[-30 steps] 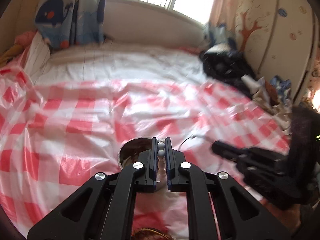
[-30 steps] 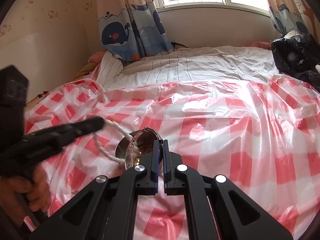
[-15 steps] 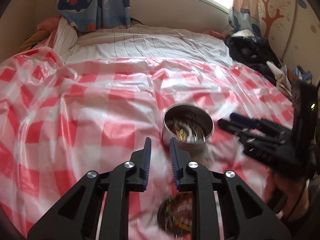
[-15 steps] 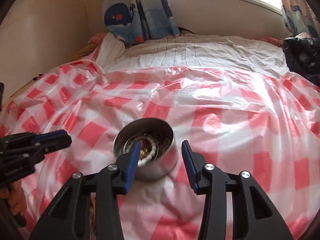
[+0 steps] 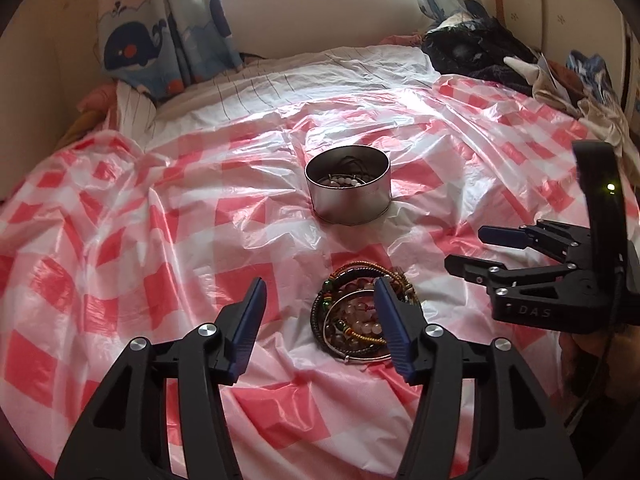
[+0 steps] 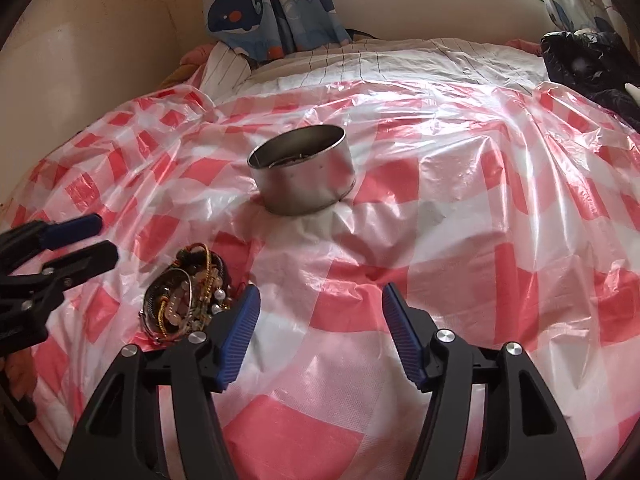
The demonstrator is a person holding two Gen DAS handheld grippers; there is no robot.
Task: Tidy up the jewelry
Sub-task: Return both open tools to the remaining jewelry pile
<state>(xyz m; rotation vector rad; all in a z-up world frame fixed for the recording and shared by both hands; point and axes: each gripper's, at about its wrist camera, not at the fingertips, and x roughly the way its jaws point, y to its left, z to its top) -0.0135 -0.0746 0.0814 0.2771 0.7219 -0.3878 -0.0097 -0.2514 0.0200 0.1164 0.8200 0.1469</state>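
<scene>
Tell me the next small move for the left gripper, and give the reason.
Probably ease the left gripper a little to the right and down over the pile of bracelets. Both grippers are open and hold nothing, the pile lies loose on the checked sheet, partly behind the left gripper's right finger, and the metal tin beyond already holds some beads.

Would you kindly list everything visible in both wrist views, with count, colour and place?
metal tin: one, silver, centre of sheet, some jewelry inside.
jewelry pile: one heap, mixed beads and bangles, on sheet in front of the tin.
plastic sheet: one, red-white checked, covering bed.
striped bedding: white, behind sheet.
whale curtain: blue-peach, by window.
dark clothes heap: black, far right.
left tool: open, empty.
right tool: open, empty.
</scene>
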